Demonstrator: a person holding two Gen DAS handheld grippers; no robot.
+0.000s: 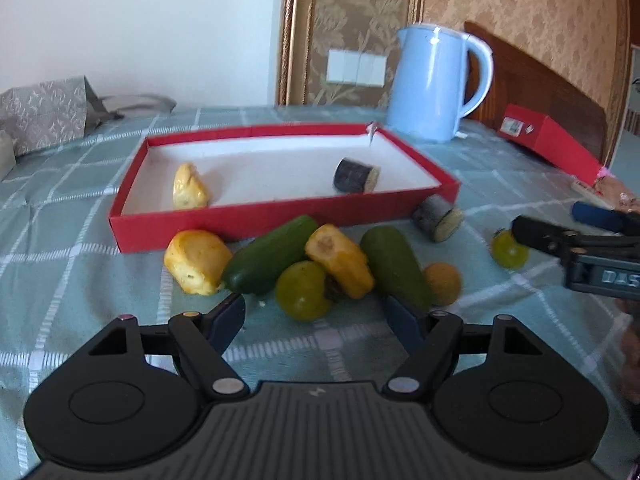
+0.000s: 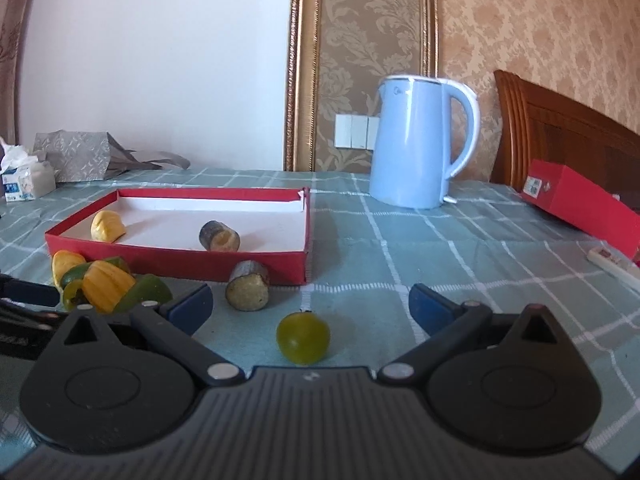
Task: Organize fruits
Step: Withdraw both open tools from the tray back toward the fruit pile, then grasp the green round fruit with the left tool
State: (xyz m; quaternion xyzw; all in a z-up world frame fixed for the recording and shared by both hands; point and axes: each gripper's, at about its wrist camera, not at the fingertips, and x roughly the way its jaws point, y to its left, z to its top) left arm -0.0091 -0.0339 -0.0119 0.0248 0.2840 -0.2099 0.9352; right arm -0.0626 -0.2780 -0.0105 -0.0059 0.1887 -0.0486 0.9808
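Observation:
A shallow red box lies on the checked cloth and holds a yellow piece and a dark cut cylinder. In front of it lies a heap: two yellow pieces, two green cucumbers, a green round fruit and an orange fruit. My left gripper is open just short of the heap. My right gripper is open around a lone green round fruit, with a cut cylinder just beyond.
A light blue kettle stands behind the box. A red carton lies at the right against a wooden headboard. A grey bag and a tissue pack sit at the far left.

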